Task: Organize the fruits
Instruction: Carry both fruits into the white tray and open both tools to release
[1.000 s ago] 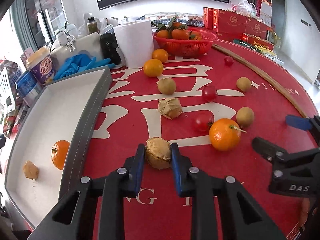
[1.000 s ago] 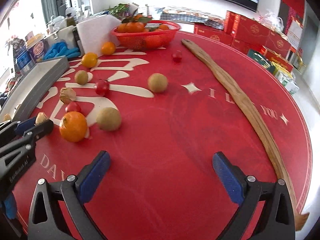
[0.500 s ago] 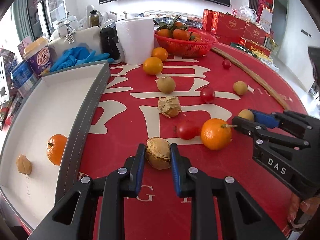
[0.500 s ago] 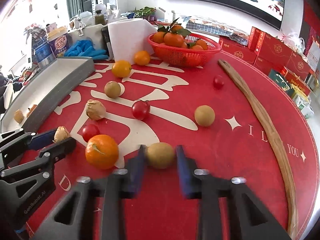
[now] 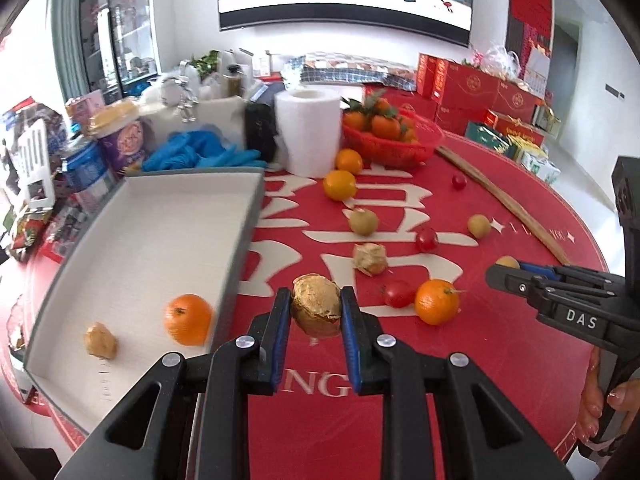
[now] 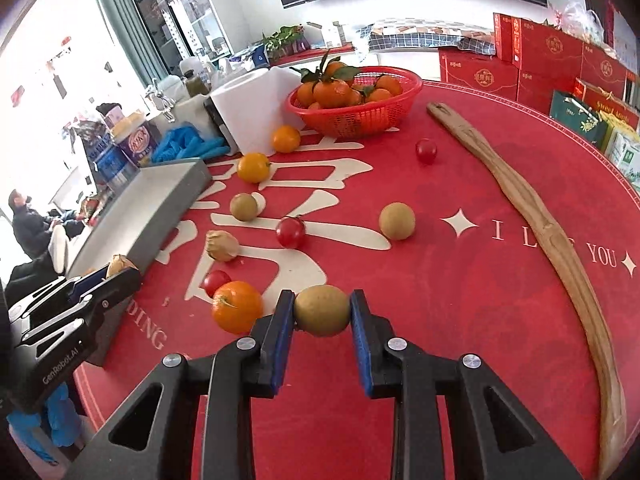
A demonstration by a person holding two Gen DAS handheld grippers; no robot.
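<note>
Near the tray (image 5: pixel 240 240), left gripper (image 5: pixel 316 316) jaws pinch a papery, crushable husked fruit (image 5: pixel 316 310); right gripper (image 6: pixel 322 312) jaws clamp a firm brown fruit (image 6: pixel 322 310).

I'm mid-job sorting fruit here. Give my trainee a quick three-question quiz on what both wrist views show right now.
1. True or false: the left tool grips a papery husked fruit.
2. Which loose fruit lies nearest the brown-green fruit in the right tool? A) cherry tomato B) orange C) yellow orange
3. How many items lie in the white tray in the left wrist view?

Key: 1 true. 2 B. 3 two: an orange and a husked fruit.
</note>
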